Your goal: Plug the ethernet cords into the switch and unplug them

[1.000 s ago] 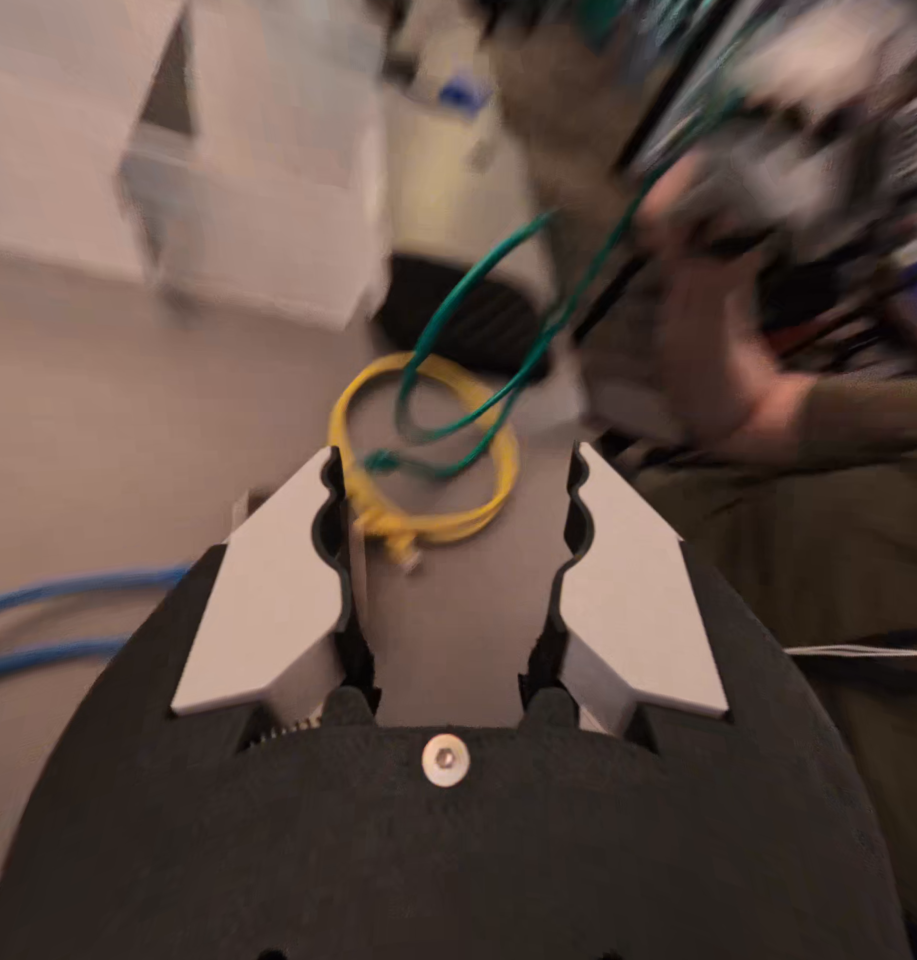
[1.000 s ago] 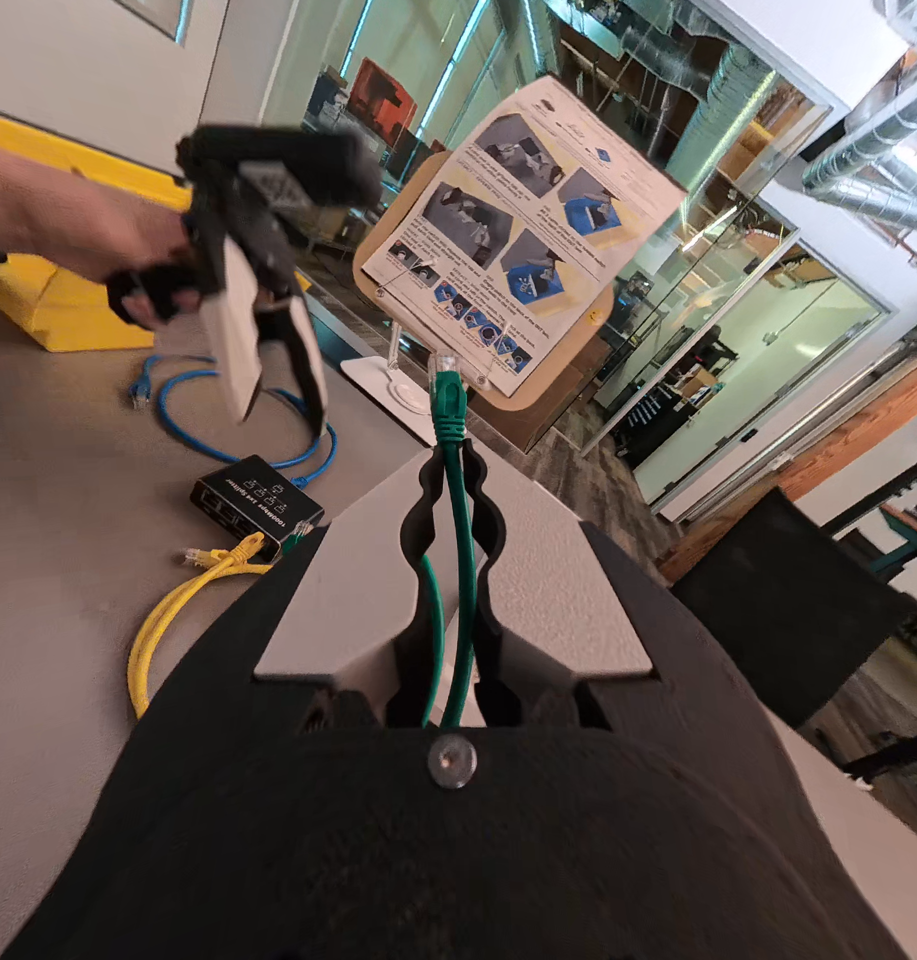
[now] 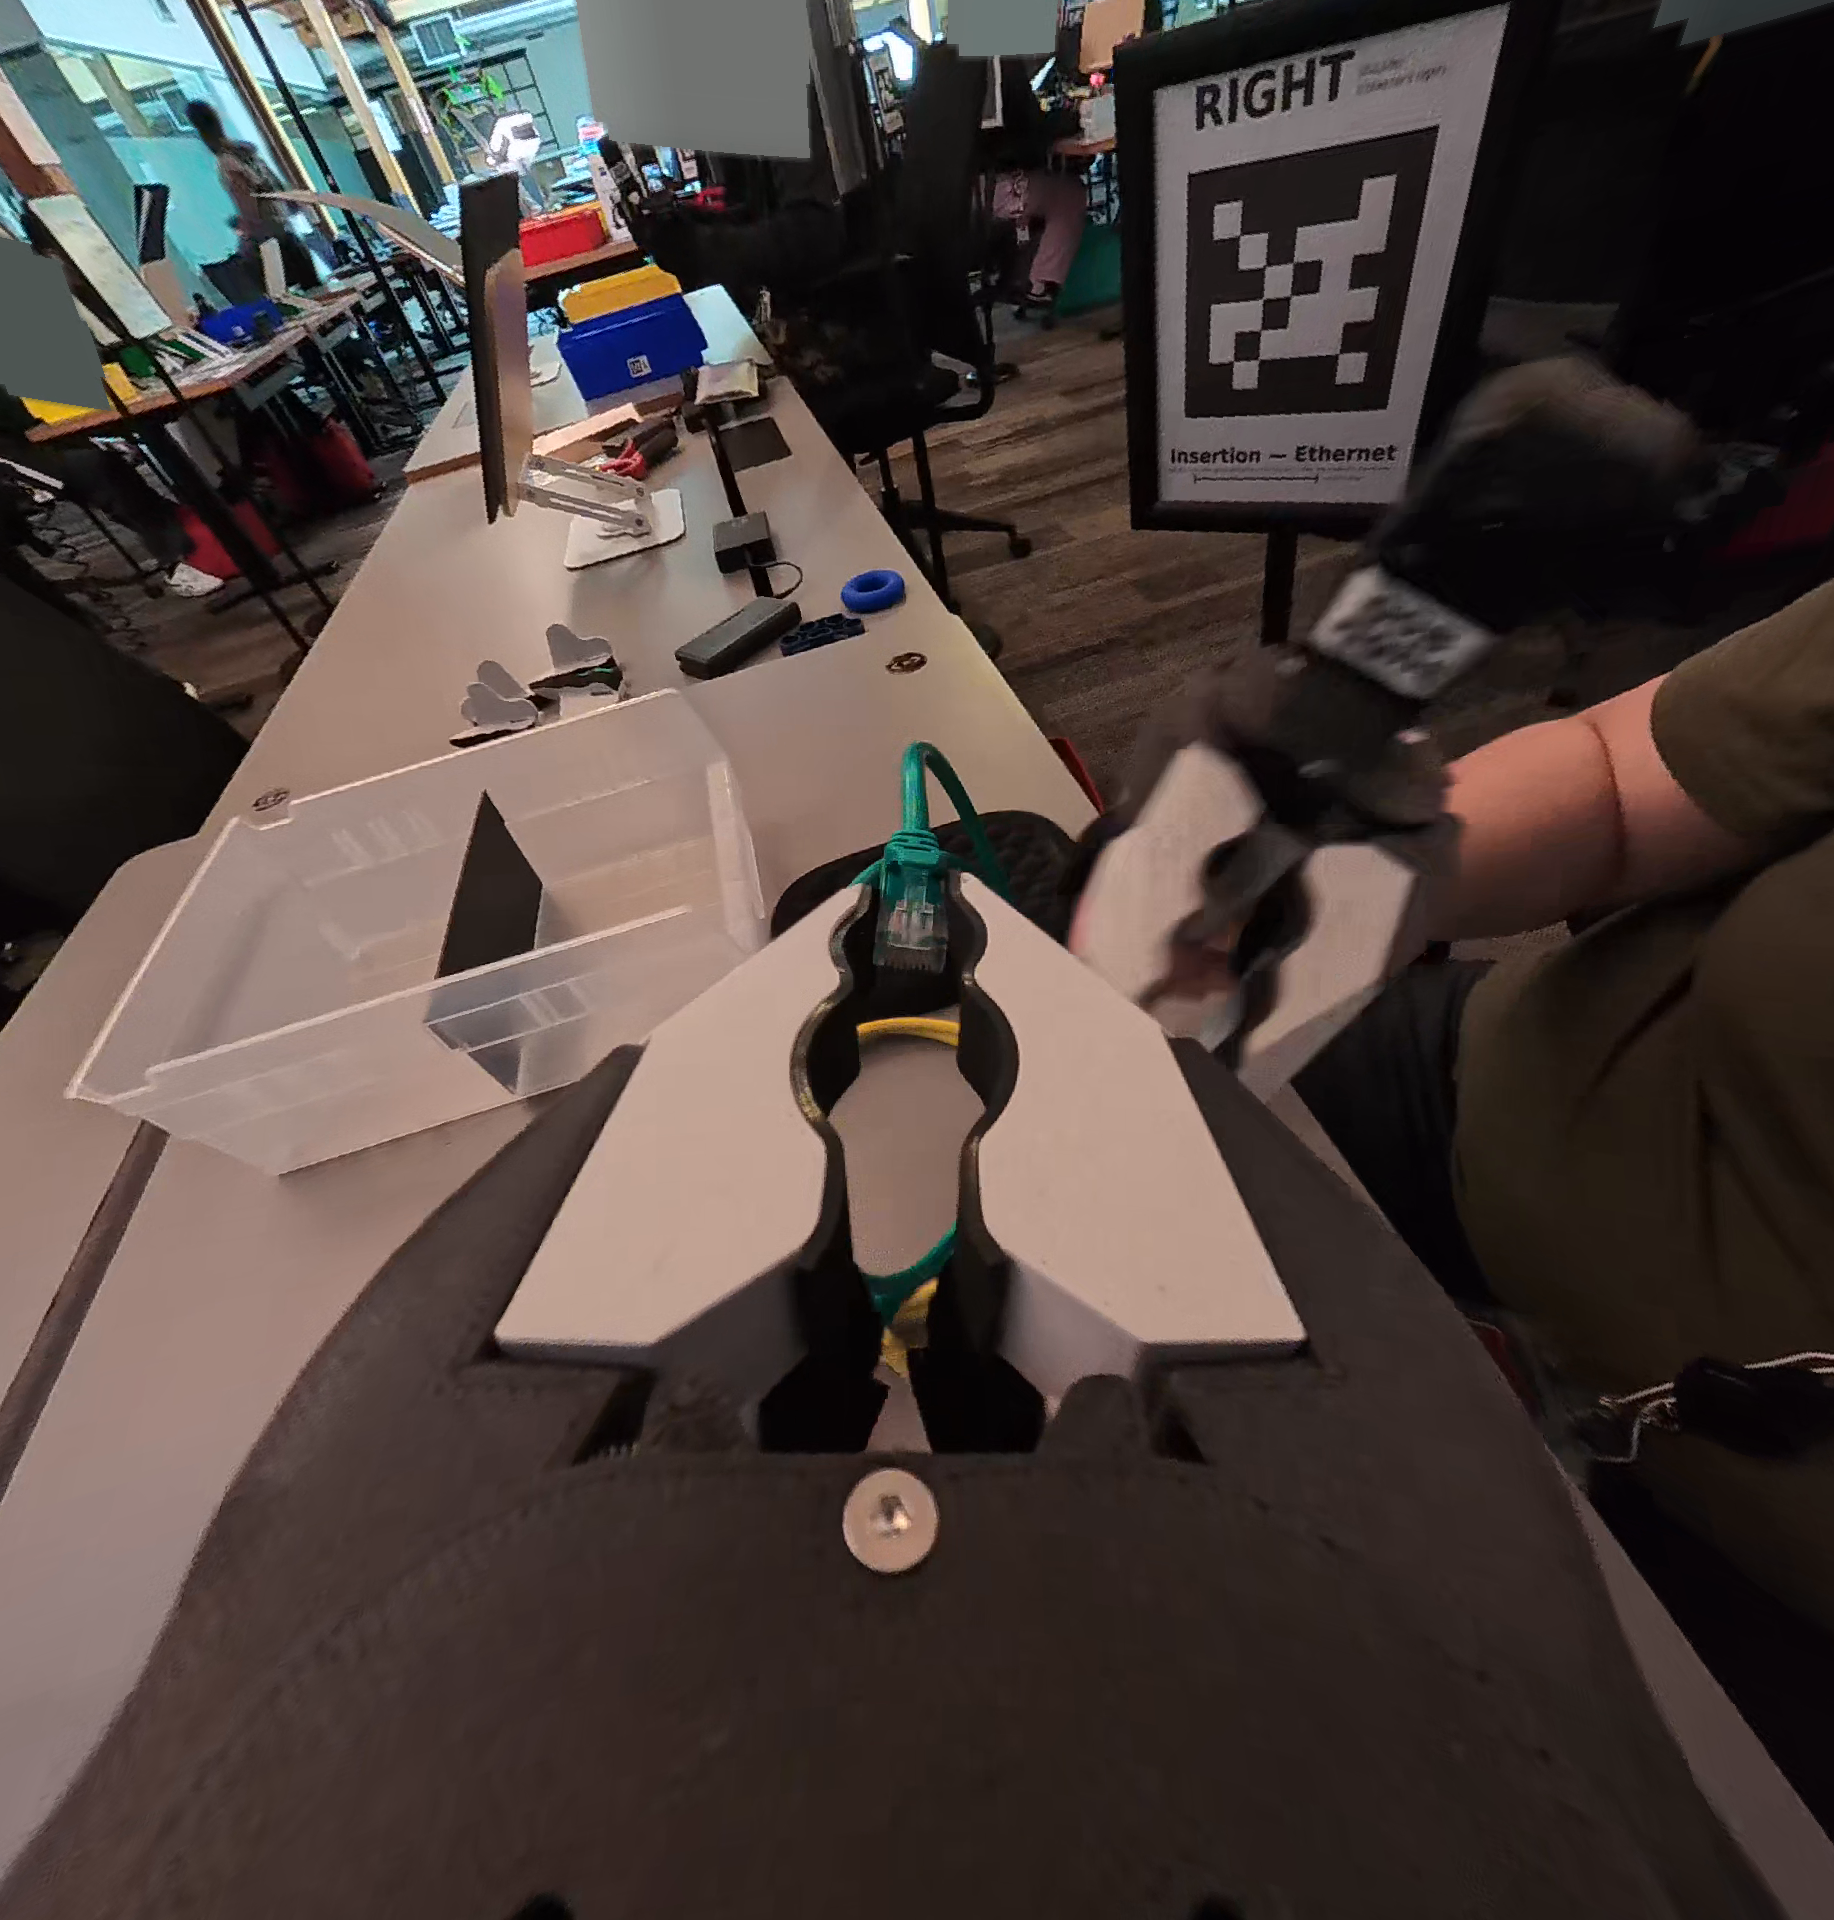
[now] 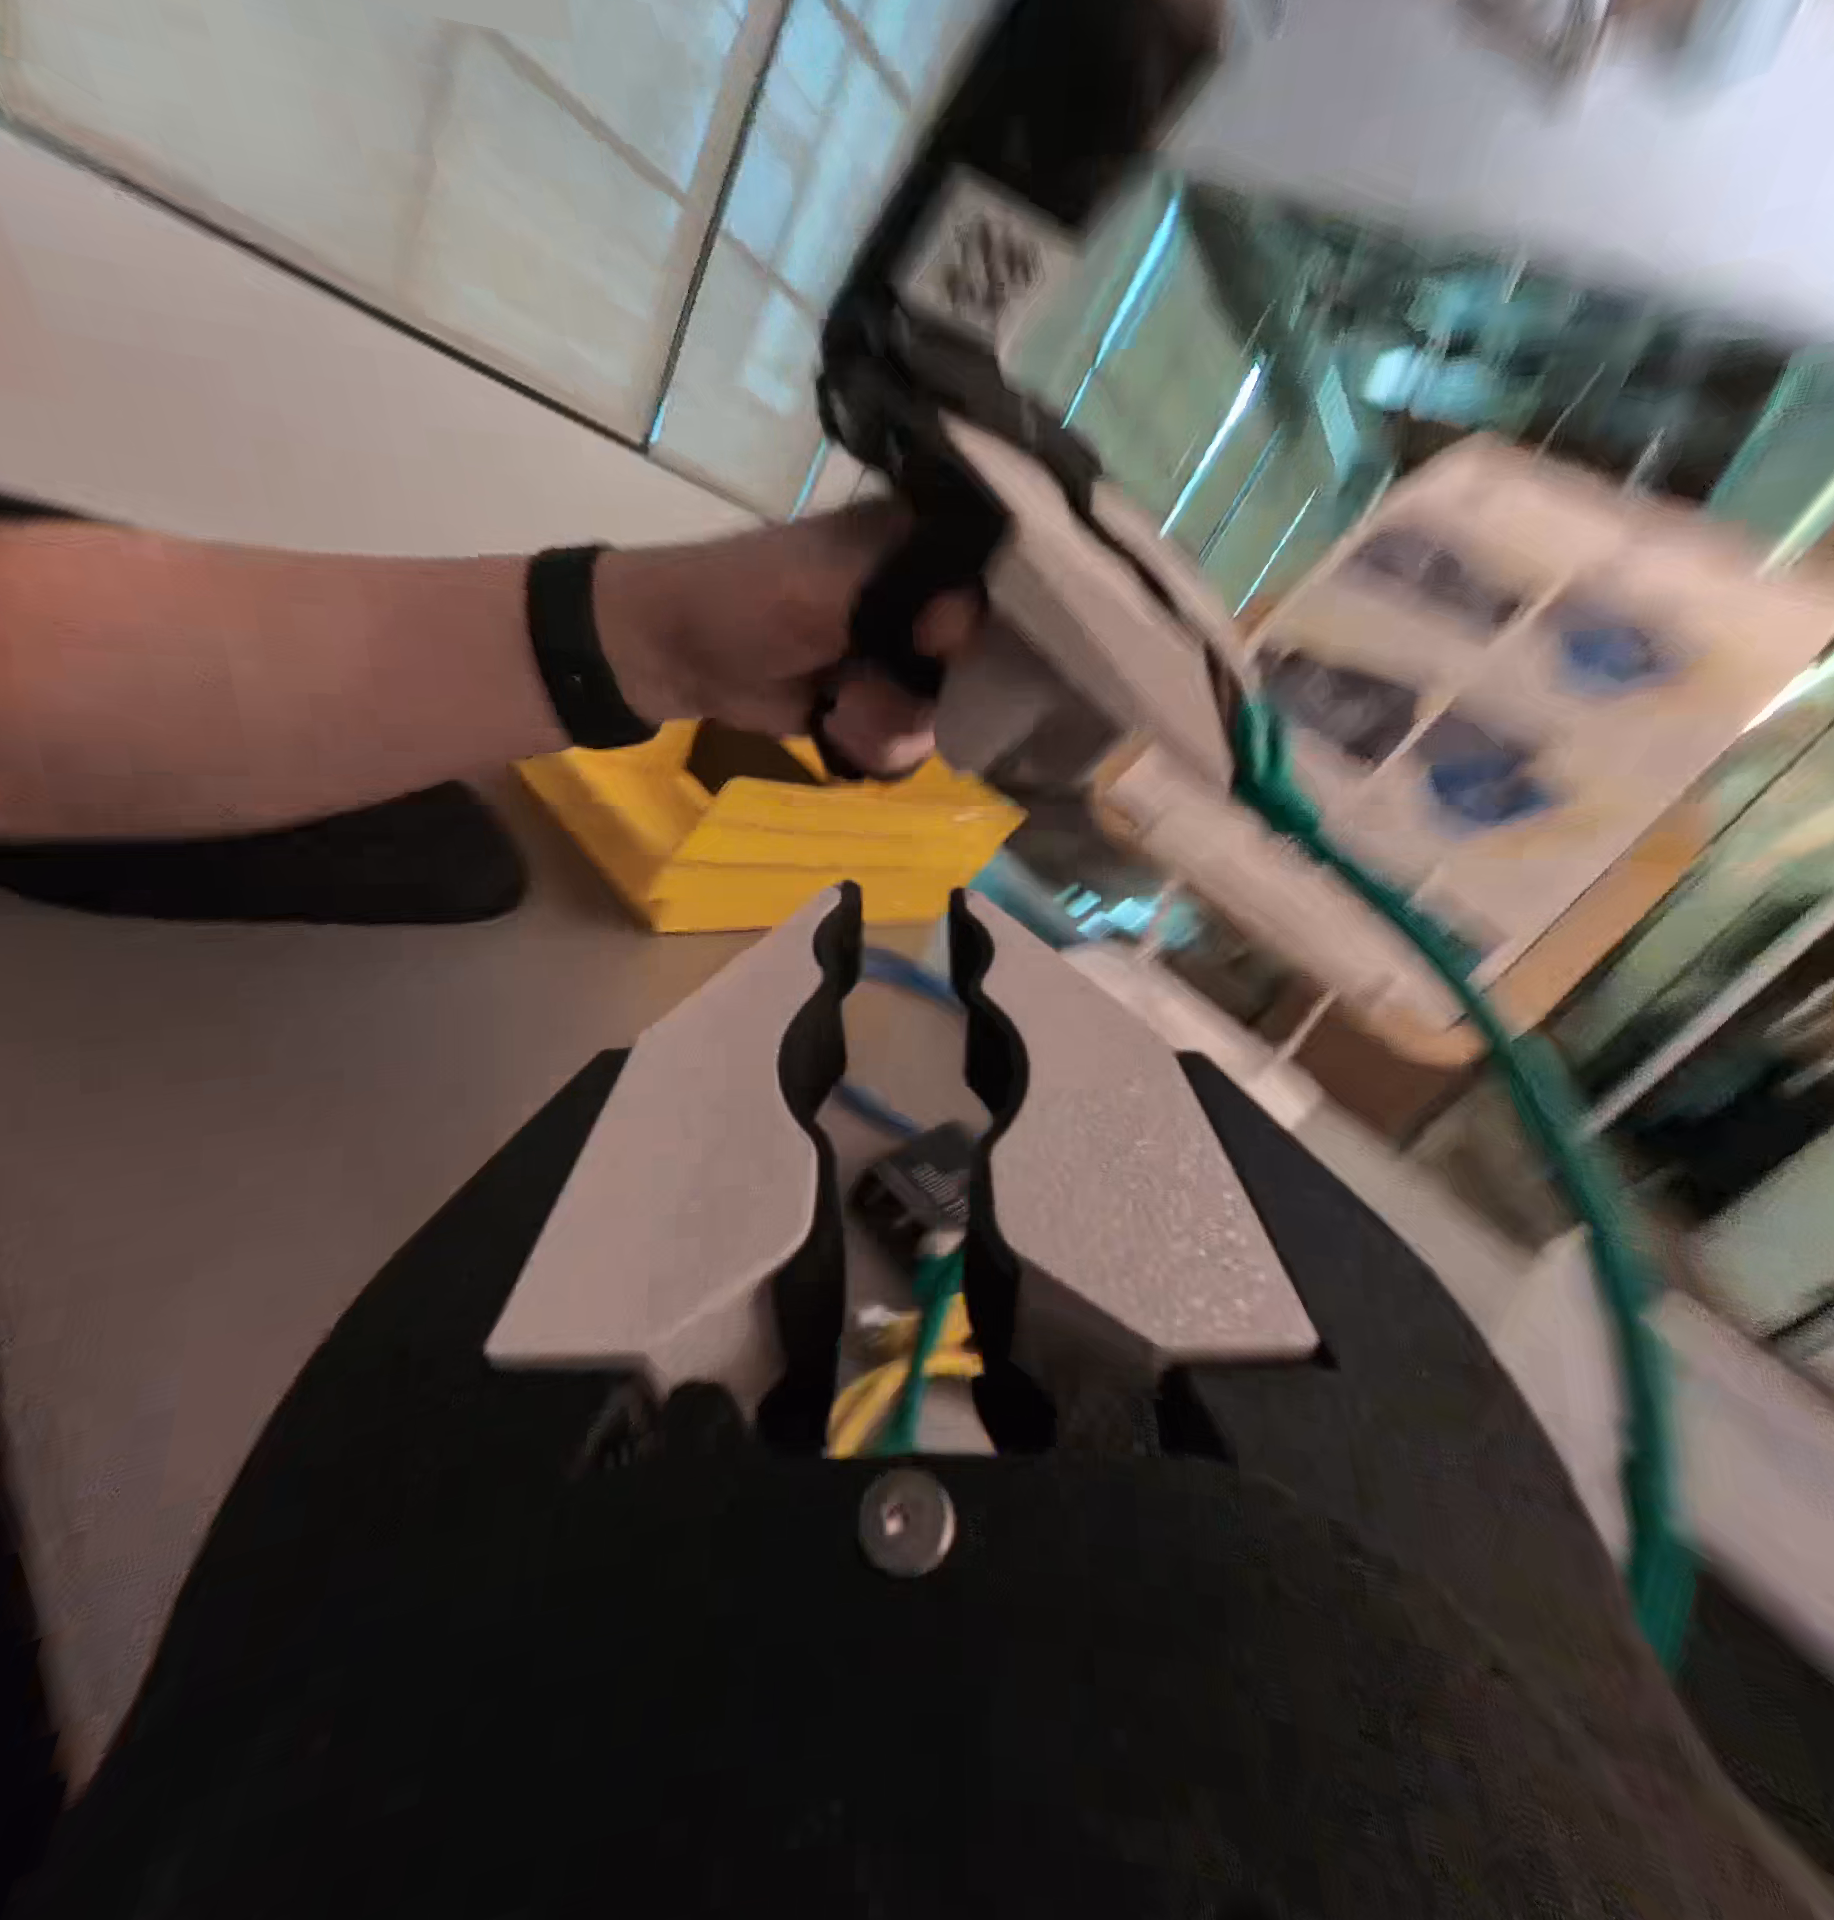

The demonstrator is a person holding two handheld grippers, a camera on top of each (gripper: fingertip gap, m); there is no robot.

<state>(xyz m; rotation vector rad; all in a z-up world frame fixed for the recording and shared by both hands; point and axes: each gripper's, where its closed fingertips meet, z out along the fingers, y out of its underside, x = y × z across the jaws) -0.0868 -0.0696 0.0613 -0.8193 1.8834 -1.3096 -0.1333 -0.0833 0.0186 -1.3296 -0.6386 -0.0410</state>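
Note:
My left gripper (image 3: 910,902) is shut on the clear plug of the green ethernet cord (image 3: 913,935), held above the grey table (image 3: 373,1299). The cord loops behind the tips and shows again low between the fingers. A yellow cord (image 3: 908,1031) lies on the table below. My right gripper (image 4: 902,904) is slightly open and empty, and it shows blurred in the left wrist view (image 3: 1235,935). Between its fingers I see the black switch (image 4: 918,1184), with green and yellow cords (image 4: 882,1382) in front of it. The green cord (image 4: 1557,1122) hangs from the left gripper (image 4: 1219,764) at the upper right.
A clear plastic bin (image 3: 269,997) stands left of the left gripper. A marker sign on a stand (image 3: 1297,260) is at the right. A yellow box (image 4: 819,831) and a blue cord (image 4: 892,977) lie beyond the switch. The person's arms (image 4: 269,665) cross both views. Left tips to right tips: about 7 centimeters.
The green plug has passed from my right gripper to my left, which has shut on it and lifted. My right gripper has opened, let go and swung down toward the switch.

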